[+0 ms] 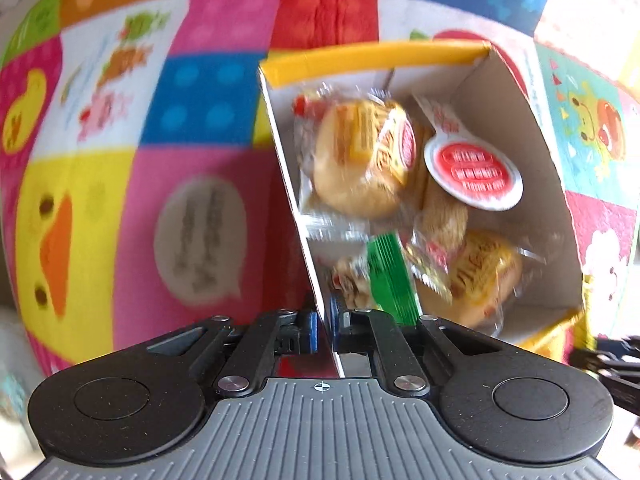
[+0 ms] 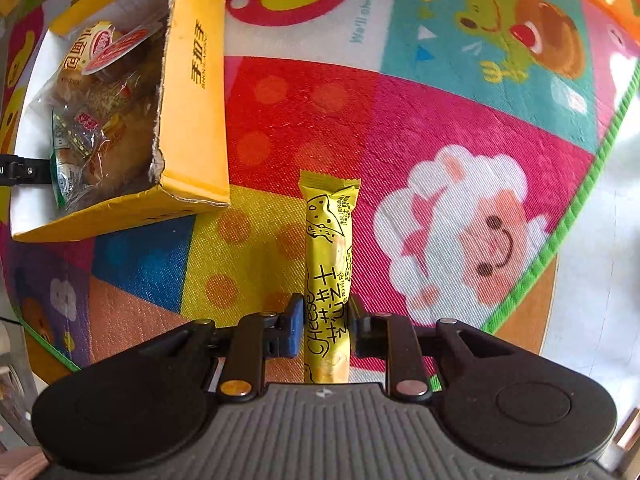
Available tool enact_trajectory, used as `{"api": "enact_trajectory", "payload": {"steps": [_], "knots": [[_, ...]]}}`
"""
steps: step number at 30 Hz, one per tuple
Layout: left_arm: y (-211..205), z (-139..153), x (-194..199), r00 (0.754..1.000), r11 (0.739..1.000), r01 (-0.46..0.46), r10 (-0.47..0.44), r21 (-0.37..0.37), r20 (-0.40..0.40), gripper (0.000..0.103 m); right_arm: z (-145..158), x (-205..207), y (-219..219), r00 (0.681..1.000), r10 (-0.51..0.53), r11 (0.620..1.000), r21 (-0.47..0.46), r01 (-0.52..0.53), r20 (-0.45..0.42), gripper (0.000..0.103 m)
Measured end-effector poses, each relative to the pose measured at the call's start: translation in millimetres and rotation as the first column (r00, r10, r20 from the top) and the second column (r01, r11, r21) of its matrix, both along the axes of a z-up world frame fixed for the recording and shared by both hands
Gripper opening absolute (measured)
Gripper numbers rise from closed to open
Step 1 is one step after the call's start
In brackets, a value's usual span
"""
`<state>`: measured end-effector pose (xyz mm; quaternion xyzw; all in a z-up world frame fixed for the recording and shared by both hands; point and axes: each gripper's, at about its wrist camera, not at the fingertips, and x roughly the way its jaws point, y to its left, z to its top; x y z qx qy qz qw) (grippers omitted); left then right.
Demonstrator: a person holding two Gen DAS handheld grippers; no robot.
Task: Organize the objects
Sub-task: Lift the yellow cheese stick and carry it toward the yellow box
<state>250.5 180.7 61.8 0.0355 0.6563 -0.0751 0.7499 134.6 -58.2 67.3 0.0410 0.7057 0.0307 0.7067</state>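
Jaws of the right gripper [image 2: 323,330] are seen closed narrow on a long yellow foil snack stick printed "Cheese" [image 2: 329,276], clamped w/ blue pads [image 2: 295,330] at its lower third. Stick is pointed straight ahead along the fingers, its crimped far end shown above a yellow and red patch of the colourful cartoon-print play mat [image 2: 440,128]. Whether the far end is touching the mat cannot be told. A white sheep figure is printed on the mat to the right of the stick, a frog figure farther off.

Farther, to the upper left in the right wrist view, an open yellow cardboard box w/ white inside [image 2: 192,92] is seen on the mat, well apart from the stick. Clear-wrapped golden buns [image 2: 100,120] are packed inside it, and a round red-and-white lidded cup [image 2: 118,50] is lying on top.

Jaws of the left gripper [image 1: 324,326] are seen nearly shut on the thin white side wall of the box [image 1: 296,184], one blue pad outside, one inside. Just past the pads, inside the box, a green-edged packet [image 1: 390,280] is seen among the buns [image 1: 360,160]; the red-lidded cup [image 1: 474,170] is lying beyond, nearer the far yellow rim. Left wrist view is motion-blurred, so print on the wrappers cannot be read. Mat [image 1: 120,160] is seen left of the box, w/ a yellow duck face and a grey speech bubble.
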Motion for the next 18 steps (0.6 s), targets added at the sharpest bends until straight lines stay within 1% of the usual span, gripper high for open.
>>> {"api": "enact_trajectory", "payload": {"steps": [3, 5, 7, 9, 10, 13, 14, 16, 18], "knots": [[6, 3, 11, 1.000, 1.000, 0.005, -0.005, -0.003, 0.031, 0.008, 22, -9, -4, 0.996, -0.081, 0.996, 0.036, 0.080, 0.023, 0.022], [10, 6, 15, 1.000, 1.000, -0.002, 0.002, -0.022, 0.018, 0.008, 41, -14, -2, 0.990, -0.134, 0.989, 0.074, 0.131, 0.043, 0.022], [12, 10, 13, 1.000, 0.999, 0.012, -0.012, -0.040, 0.005, 0.008, 62, -17, -3, 0.980, -0.186, 0.978, 0.111, 0.179, 0.063, 0.022], [14, 16, 0, 1.000, 0.998, 0.028, -0.028, -0.063, -0.005, 0.009, 78, -16, 0, 0.969, -0.234, 0.964, 0.148, 0.221, 0.079, 0.022], [13, 15, -9, 1.000, 0.997, 0.022, -0.024, -0.080, -0.019, 0.009, 86, -18, 2, 0.963, -0.255, 0.957, 0.162, 0.238, 0.087, 0.022], [15, 8, -27, 0.996, 0.992, 0.012, -0.023, -0.126, -0.083, 0.010, 110, -24, 12, 0.944, -0.314, 0.935, 0.203, 0.289, 0.101, 0.022], [14, 6, -32, 0.996, 0.991, 0.025, -0.037, -0.132, -0.084, 0.011, 118, -26, 14, 0.938, -0.329, 0.930, 0.210, 0.303, 0.106, 0.022], [13, 4, -33, 0.996, 0.989, 0.060, -0.068, -0.134, -0.060, 0.012, 132, -31, 19, 0.927, -0.355, 0.921, 0.216, 0.325, 0.118, 0.022], [15, 1, -28, 0.994, 0.986, 0.074, -0.086, -0.150, -0.071, 0.013, 146, -36, 25, 0.919, -0.372, 0.915, 0.216, 0.340, 0.131, 0.022]]}}
